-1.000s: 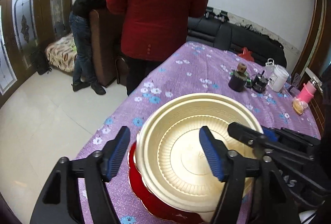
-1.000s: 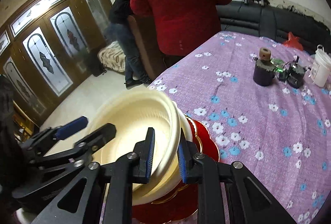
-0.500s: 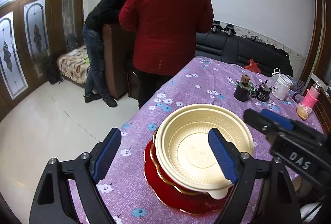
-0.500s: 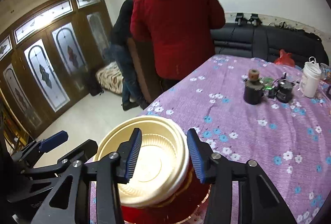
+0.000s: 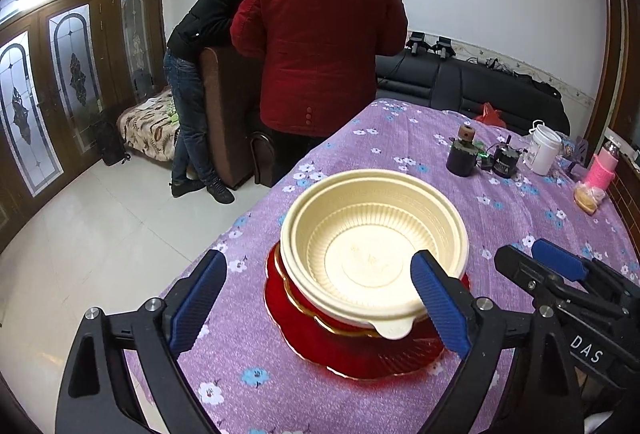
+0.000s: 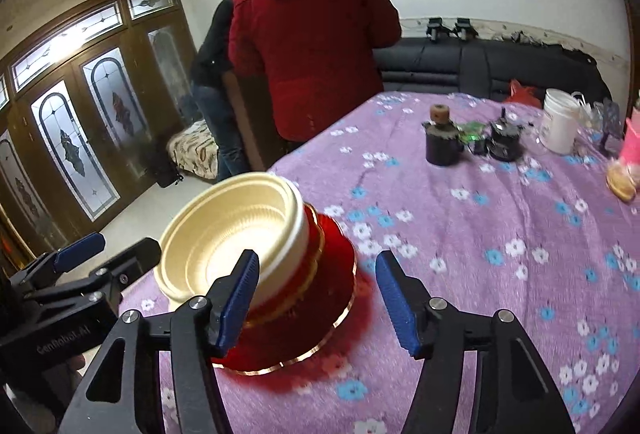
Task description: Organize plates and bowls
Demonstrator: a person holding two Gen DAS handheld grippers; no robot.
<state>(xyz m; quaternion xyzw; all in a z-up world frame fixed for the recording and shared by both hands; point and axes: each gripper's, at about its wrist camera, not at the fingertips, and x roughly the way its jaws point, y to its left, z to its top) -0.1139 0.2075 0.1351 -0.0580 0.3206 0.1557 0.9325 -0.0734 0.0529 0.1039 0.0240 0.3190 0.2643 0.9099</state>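
Note:
A cream plastic bowl [image 5: 374, 250] sits nested in a stack on red plates [image 5: 352, 350] with gold rims, near the table's corner. It also shows in the right wrist view [image 6: 236, 234] on the red plates [image 6: 320, 298]. My left gripper [image 5: 320, 306] is open and empty, pulled back with the stack seen between its blue fingers. My right gripper [image 6: 316, 298] is open and empty, just right of the bowl; it also shows at the right of the left wrist view [image 5: 560, 274].
The table has a purple flowered cloth [image 5: 400, 161]. At its far side stand a dark jar [image 5: 462, 153], a white tub [image 5: 542, 147] and a pink bottle [image 5: 602, 167]. Two people [image 5: 320, 45] stand by the far left edge. The table edge drops to the floor on the left.
My right gripper let go of the cream bowl's rim and opened wide. The bowl settled level on the stack. Both grippers drew back from it.

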